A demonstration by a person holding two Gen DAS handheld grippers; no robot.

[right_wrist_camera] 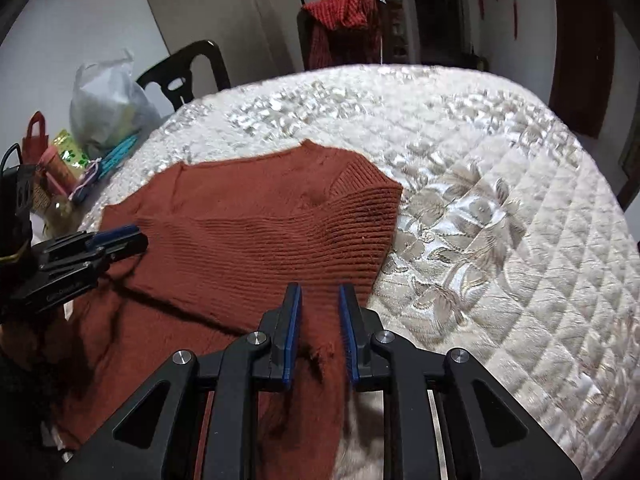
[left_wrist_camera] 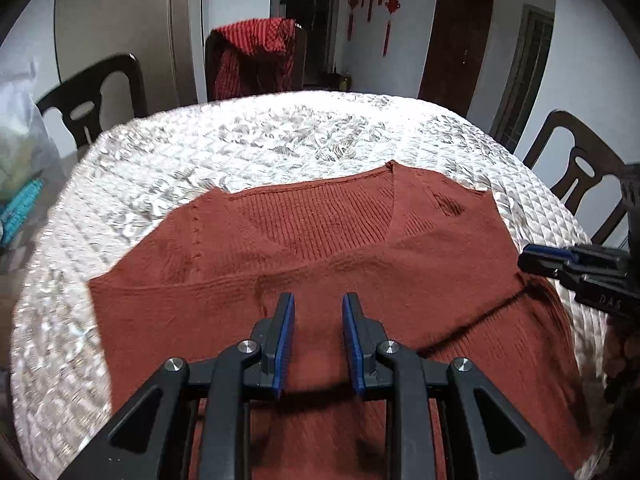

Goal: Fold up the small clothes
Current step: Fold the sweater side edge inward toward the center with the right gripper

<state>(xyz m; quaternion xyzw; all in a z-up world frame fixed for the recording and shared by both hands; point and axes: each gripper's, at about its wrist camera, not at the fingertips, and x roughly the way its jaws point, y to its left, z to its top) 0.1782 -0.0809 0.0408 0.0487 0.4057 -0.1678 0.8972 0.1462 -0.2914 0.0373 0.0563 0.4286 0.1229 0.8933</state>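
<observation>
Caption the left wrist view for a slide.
Left gripper poised over a rust knit sweater on the quilted table.

We note the sweater (left_wrist_camera: 320, 264): rust-brown knit, matt and fuzzy, coarse ribbing at the collar and along its folded sleeve (right_wrist_camera: 320, 236). The bench cover (left_wrist_camera: 248, 144) is quilted cream cloth with a satin sheen and grey woven flowers, stitched in diamonds. Left tongs (left_wrist_camera: 319, 312) and right tongs (right_wrist_camera: 320, 304): matt black plastic arms, ridged blue pads, bright polished metal pivot pins. At the bench's left edge we see a thin, crinkled translucent plastic bag (right_wrist_camera: 112, 108). Chairs (left_wrist_camera: 96, 92) look dark and glossy, material unclear.
</observation>
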